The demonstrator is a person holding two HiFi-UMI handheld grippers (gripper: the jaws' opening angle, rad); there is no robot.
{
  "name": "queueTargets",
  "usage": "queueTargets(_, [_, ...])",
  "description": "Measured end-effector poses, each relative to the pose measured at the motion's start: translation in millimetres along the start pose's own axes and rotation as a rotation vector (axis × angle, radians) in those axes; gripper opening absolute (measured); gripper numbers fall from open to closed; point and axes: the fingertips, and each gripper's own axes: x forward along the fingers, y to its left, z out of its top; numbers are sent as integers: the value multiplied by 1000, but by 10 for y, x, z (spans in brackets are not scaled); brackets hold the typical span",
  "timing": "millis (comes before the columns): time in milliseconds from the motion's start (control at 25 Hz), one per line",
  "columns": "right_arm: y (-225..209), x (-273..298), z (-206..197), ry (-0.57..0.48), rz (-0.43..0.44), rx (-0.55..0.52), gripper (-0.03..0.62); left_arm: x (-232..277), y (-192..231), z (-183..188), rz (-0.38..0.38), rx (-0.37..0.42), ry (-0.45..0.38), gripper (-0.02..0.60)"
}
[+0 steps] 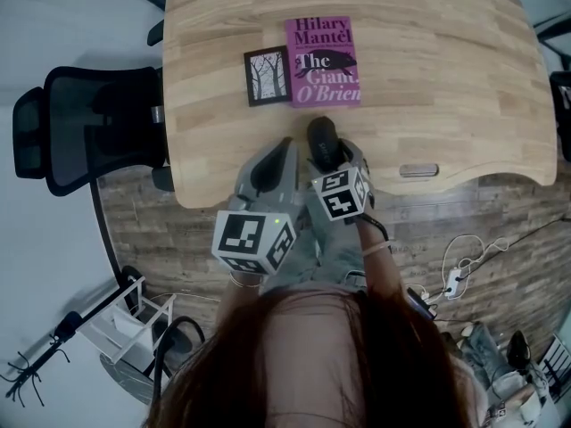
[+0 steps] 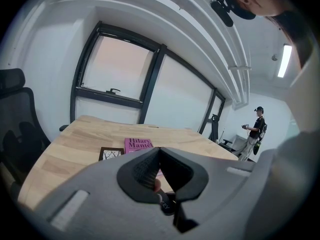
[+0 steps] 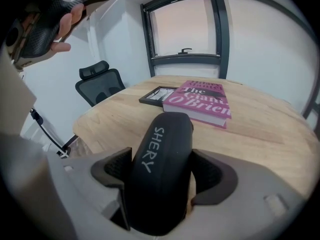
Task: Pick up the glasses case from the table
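As a person bends over a pale wood counter [image 1: 446, 78] with a tool in each hand, the right tool [image 3: 162, 176] straddles a black case [image 1: 320, 134] lying near the middle of the counter's near edge. Its jaws stand wide open, one on each side of the case. One pad is close against the shell, while a sliver of wood shows between the shell and the other pad. The case rests on the counter, its length running from the near edge toward the far edge, with "SHERY" written in white along its top.

The left tool [image 1: 285, 145] is held just beside the right one, to the left of the case, at the same near edge. Its jaws are closed, tips together, with nothing gripped.

Farther toward the far edge, apart from the case, lies a magenta book [image 1: 322, 61] whose cover reads "Hilary Mantel, The Giant, O'Brien". A small black frame [image 1: 267, 77] holding a picture of bare trees lies just beside the book's left side. A black mesh chair [image 1: 80, 127] stands off the counter's left edge. Dark-framed windows [image 3: 185, 29] fill the wall beyond the far edge. In the left gripper view, another person [image 2: 255, 129] in a cap stands well back in the room, past the counter's right end.
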Motion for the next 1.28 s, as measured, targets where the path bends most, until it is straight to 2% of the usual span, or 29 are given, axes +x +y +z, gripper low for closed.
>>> queueTargets(520, [-10,63,-55,19,-10,28,367,-56,37,-51,10,-27,-11,2])
queueTargets(680, [-28,9,-25,-9,-16,54,365,-137,56,-21,19,-28,-32,2])
queueTargets(920, [16,-151,97,-46,-24,36,365,-291,34,38,21,-26,-65,2])
queueTargets(1280, [77,-577,272,-156,-45,53,365,-572,-88,91,18,-2,-110,2])
